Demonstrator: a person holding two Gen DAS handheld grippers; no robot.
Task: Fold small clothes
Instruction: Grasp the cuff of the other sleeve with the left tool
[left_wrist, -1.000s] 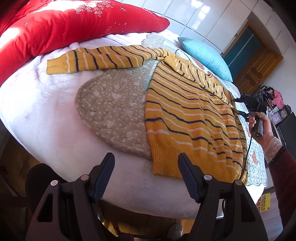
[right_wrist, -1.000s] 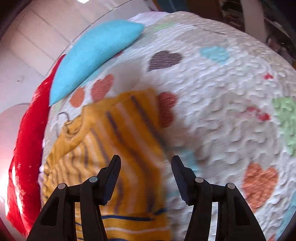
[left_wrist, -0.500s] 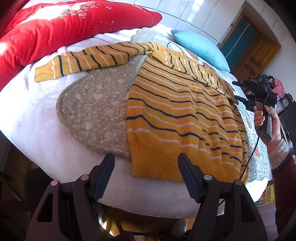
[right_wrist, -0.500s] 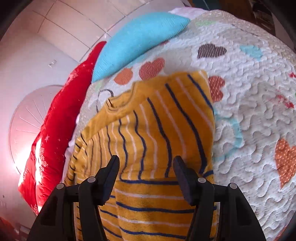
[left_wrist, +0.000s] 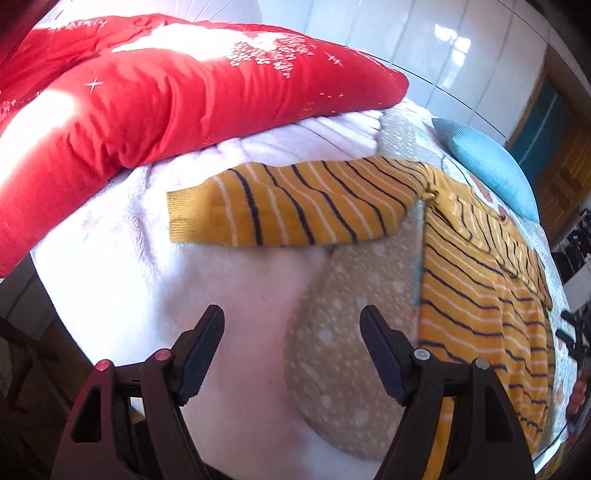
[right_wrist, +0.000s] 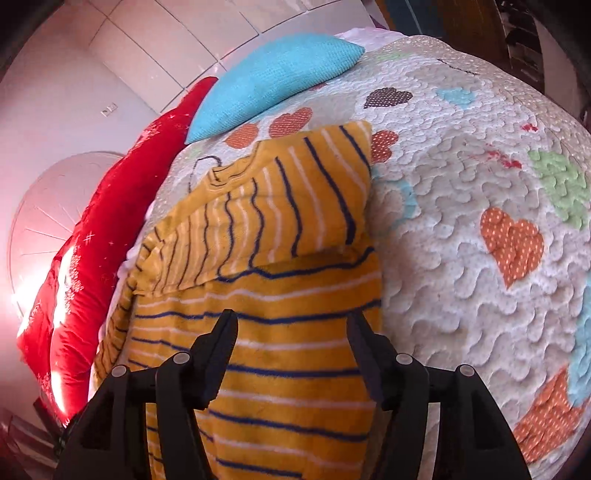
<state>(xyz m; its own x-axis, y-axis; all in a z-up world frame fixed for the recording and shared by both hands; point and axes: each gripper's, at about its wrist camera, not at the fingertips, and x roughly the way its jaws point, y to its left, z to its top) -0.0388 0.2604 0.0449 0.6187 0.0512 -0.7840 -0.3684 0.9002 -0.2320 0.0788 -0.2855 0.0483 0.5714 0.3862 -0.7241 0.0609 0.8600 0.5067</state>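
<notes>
The yellow striped sweater (left_wrist: 476, 280) lies flat on the bed (left_wrist: 229, 295), its one sleeve (left_wrist: 295, 206) stretched out sideways toward the red duvet (left_wrist: 177, 103), the other sleeve (right_wrist: 295, 206) already folded over the chest. The left gripper (left_wrist: 291, 354) hangs over bare white bedding, apart from the sleeve, its jaws wide and holding nothing; they have just been opening. The right gripper (right_wrist: 291, 354) hovers above the sweater's body, jaws also just opened further, nothing pressed between them. The risk, in judgement: the left jaws may pinch the soft white blanket together with the cuff, and drag it; the right jaws may catch two knit layers and undo the folded sleeve. The bed edge is near below the left gripper; toward the blue pillow (right_wrist: 273, 77) and the heart quilt (right_wrist: 480, 184) there is free room.
</notes>
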